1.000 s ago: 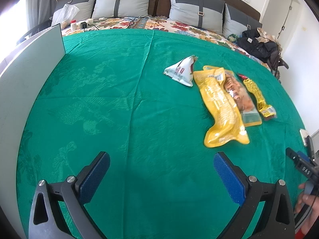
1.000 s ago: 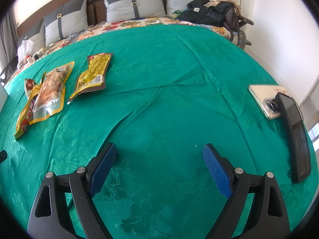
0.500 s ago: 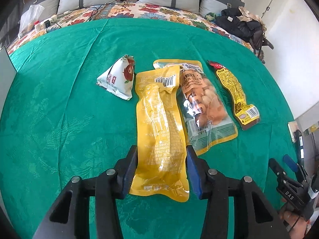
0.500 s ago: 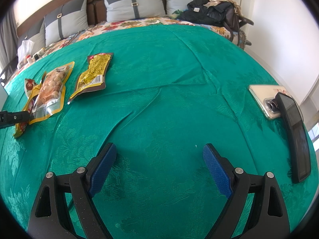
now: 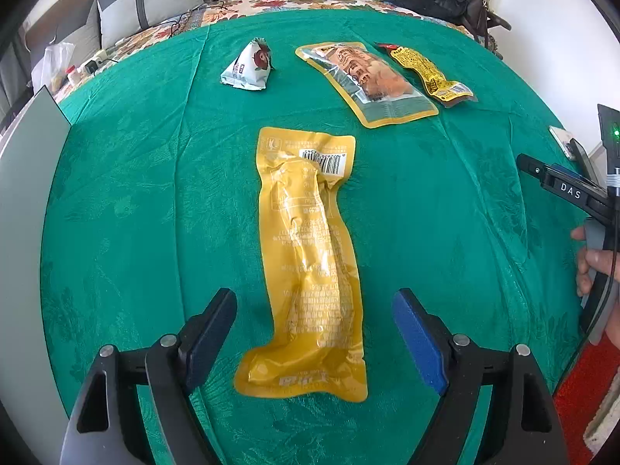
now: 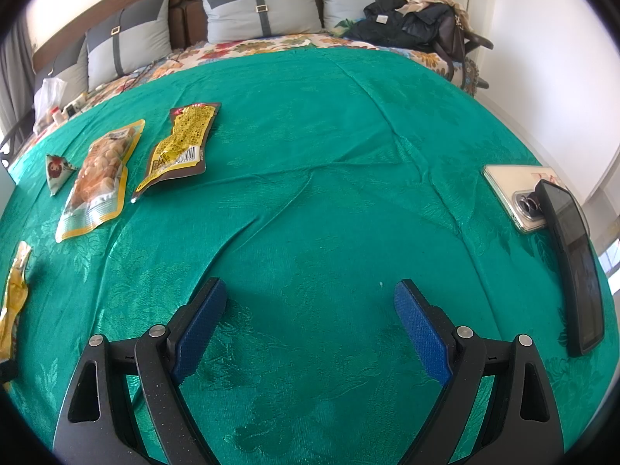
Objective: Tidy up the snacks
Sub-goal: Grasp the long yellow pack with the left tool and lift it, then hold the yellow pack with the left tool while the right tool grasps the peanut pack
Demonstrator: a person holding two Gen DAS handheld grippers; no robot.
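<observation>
A long yellow snack pack lies flat on the green cloth, its near end between the fingers of my left gripper, which is open and not touching it. Its edge shows at the far left of the right wrist view. Farther back lie a white triangular pack, a clear-fronted yellow pack of round snacks and a narrow yellow-and-brown pack. My right gripper is open and empty over bare cloth.
Two phones lie at the right edge of the cloth. A grey board stands along the left edge. Pillows and a dark bag sit at the back. The right gripper and hand show at the left wrist view's right edge.
My left gripper, shut on the long yellow pack half a second ago, has pulled it nearer and apart from the other packs, then opened and let it go. The right gripper has not moved.
</observation>
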